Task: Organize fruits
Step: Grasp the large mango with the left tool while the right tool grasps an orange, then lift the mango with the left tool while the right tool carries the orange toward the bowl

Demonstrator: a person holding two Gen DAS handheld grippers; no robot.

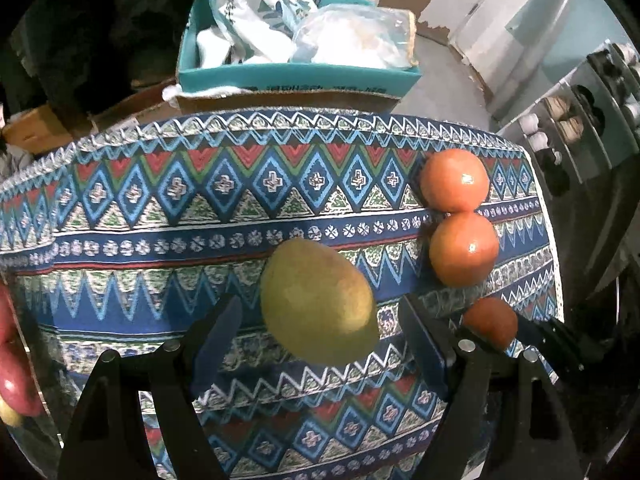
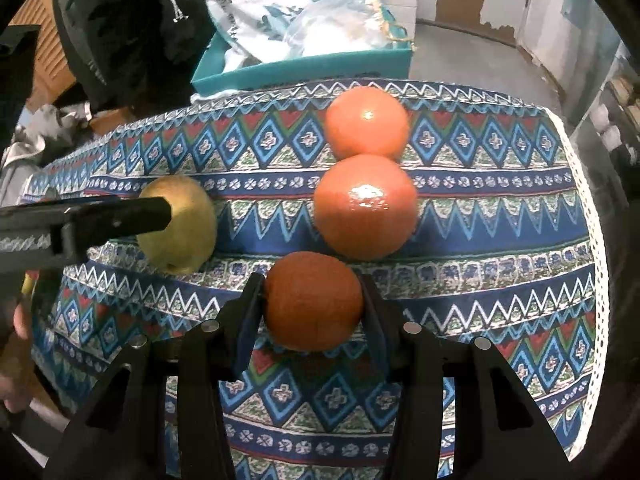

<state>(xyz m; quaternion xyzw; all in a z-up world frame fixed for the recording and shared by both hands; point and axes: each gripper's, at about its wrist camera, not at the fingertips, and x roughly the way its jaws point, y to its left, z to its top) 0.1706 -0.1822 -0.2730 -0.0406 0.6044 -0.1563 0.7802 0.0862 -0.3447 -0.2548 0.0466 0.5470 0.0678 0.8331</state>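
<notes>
The right tool [image 2: 314,308] is clamped on a dull orange fruit [image 2: 313,301], its two dark fingers pressed against the fruit's left and right sides just above the patterned cloth [image 2: 500,240] that covers the counter. Straight ahead at twelve o'clock, two glossier oranges sit in a line, the near orange [image 2: 365,206] touching the far orange [image 2: 366,122] behind it. The left tool [image 1: 320,344] stands wide, its fingers well apart on either side of a yellow-green pear [image 1: 318,302]; whether either finger touches the pear is hard to tell through the blur. From the right wrist the pear [image 2: 180,224] lies at ten o'clock, partly behind a finger of the left tool. Beyond the counter's far edge, at twelve o'clock, a teal box [image 1: 296,76] holds plastic bags [image 1: 348,36].
</notes>
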